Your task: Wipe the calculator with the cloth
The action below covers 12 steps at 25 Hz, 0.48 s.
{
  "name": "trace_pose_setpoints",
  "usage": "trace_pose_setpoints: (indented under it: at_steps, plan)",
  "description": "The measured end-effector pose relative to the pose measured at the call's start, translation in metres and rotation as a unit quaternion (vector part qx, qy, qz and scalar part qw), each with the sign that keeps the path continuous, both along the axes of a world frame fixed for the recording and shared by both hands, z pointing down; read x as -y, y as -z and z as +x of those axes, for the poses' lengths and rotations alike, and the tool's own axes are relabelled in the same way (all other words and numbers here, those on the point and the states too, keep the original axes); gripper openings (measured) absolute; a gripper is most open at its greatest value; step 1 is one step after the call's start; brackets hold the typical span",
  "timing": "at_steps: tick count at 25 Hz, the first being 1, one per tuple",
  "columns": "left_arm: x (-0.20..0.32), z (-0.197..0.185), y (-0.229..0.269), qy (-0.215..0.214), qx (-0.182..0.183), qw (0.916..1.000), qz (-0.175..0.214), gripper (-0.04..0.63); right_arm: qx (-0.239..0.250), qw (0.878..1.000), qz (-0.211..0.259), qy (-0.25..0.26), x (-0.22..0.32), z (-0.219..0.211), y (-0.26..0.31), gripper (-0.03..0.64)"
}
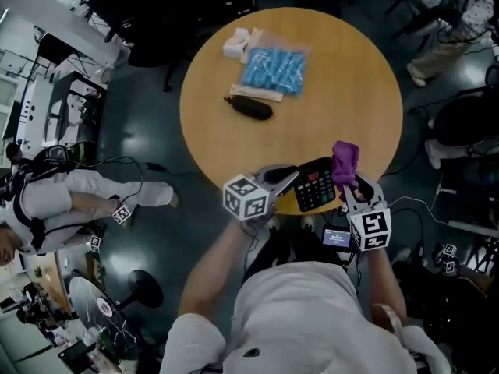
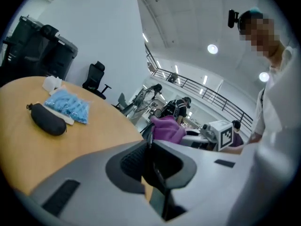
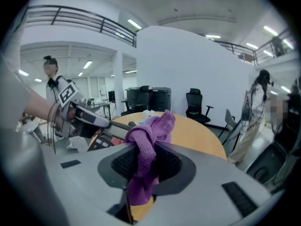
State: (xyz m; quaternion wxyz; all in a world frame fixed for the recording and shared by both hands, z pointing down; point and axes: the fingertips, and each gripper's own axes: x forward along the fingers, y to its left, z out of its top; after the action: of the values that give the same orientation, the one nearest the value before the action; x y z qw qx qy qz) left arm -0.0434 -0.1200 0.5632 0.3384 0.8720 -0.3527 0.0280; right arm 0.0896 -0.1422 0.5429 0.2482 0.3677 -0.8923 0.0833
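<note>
Left tongs point(image 1: 292, 176): we clamp the calculator point(image 1: 314, 184) by its edge.
Right tongs point(image 1: 348, 184): we squeeze the purple cloth point(image 1: 345, 162).
Calculator: held over the table's point(image 1: 234, 146) near rim, just beside the cloth.

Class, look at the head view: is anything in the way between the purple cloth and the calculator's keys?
Nothing visible. The purple cloth, clamped in the right gripper, sits right beside the calculator, which the left gripper holds at the table edge with its keys uncovered.
</note>
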Motion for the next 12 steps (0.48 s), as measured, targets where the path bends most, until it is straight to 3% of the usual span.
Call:
trace_pose_setpoints:
  at_steps: [6, 12]
  plan:
    - [0.003, 0.004, 0.081, -0.028, -0.014, 0.9986, 0.044, 0.048, -0.076, 0.987, 0.115, 0.088, -0.007, -0.041, 0.064, 0.091]
    - [-0.001, -0.003, 0.127, -0.045, -0.003, 0.9968, 0.066, 0.048, -0.134, 0.947, 0.223, 0.188, -0.037, -0.087, 0.107, 0.091]
